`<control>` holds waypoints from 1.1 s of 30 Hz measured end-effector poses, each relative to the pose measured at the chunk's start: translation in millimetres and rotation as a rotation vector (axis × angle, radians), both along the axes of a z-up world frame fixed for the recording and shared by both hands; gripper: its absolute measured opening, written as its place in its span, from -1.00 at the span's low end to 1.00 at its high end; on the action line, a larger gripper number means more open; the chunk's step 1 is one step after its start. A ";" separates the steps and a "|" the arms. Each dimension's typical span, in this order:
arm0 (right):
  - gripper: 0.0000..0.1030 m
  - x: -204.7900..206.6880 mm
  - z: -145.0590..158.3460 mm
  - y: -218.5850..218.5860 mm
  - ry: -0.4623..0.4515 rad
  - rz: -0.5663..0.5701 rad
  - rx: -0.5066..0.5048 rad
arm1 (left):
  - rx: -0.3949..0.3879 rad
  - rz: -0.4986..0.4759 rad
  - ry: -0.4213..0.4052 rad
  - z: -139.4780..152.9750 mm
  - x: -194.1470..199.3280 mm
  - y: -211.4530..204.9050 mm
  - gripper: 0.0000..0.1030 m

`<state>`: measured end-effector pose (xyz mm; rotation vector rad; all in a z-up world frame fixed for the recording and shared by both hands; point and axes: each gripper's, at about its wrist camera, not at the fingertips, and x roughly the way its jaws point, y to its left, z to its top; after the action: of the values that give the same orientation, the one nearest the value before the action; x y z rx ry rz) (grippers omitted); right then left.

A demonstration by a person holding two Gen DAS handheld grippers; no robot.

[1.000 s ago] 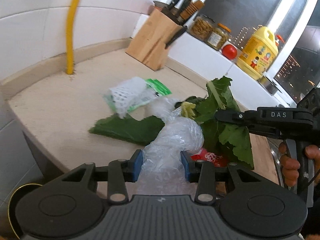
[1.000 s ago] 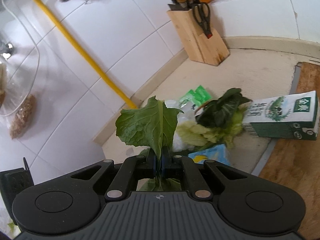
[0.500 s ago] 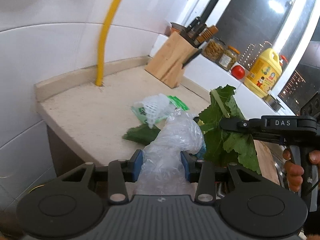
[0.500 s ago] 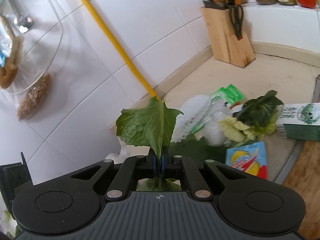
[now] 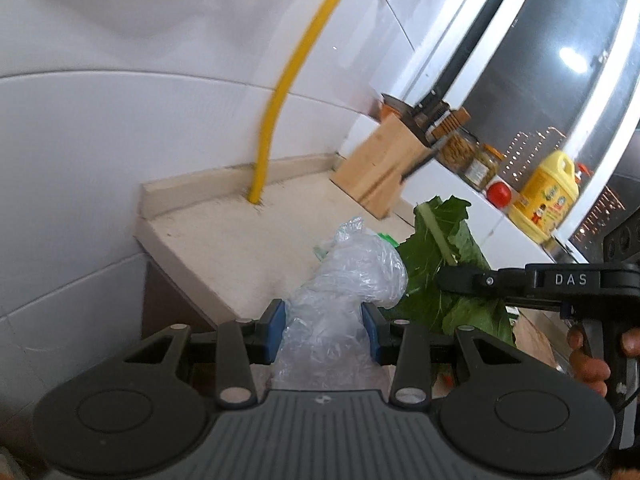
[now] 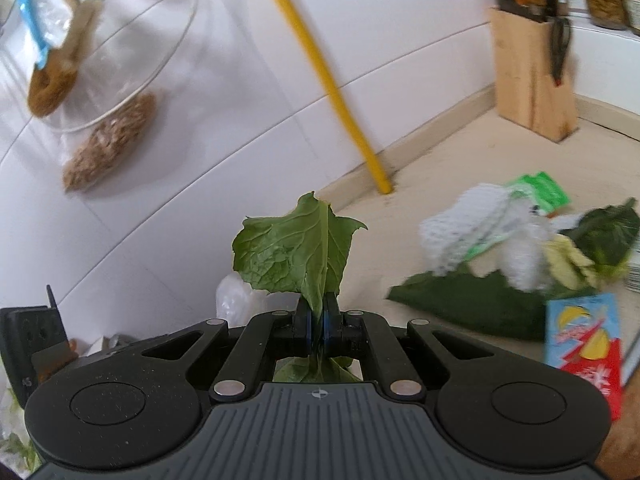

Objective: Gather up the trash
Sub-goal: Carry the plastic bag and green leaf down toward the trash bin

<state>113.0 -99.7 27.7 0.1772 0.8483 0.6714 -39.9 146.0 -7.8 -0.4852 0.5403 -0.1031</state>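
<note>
I hold the plastic bag in my left gripper and a leaf pinched in the right gripper (both lifted beyond the counter edge, probably for the bin).

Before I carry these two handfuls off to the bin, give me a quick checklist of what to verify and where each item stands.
1. Left claw closed on the crumpled clear plastic bag: ok, both blue pads press into it.
2. Right claw closed on the green leaf: ok, pinched at the stem, blade standing up.
3. Both loads lifted off the counter: ok.
4. Bin in sight: cannot tell, neither view shows one.
5. Counter fully cleared: not ok, the white foam net, another dark leaf and a colourful packet remain.
</note>
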 end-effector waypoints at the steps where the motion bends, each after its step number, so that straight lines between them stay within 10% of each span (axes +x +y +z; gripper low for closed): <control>1: -0.86 -0.6 0.6 5.0 -0.001 0.009 0.000 | 0.004 0.009 -0.003 0.7 -1.8 2.8 -0.32; 33: -0.86 -27.1 0.8 93.0 0.008 0.249 0.029 | 0.083 0.304 -0.052 4.7 -58.0 48.7 -0.32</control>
<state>85.8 -6.7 28.5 0.1008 0.8761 0.9174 -97.9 194.7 -3.1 -0.4773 0.4125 0.1963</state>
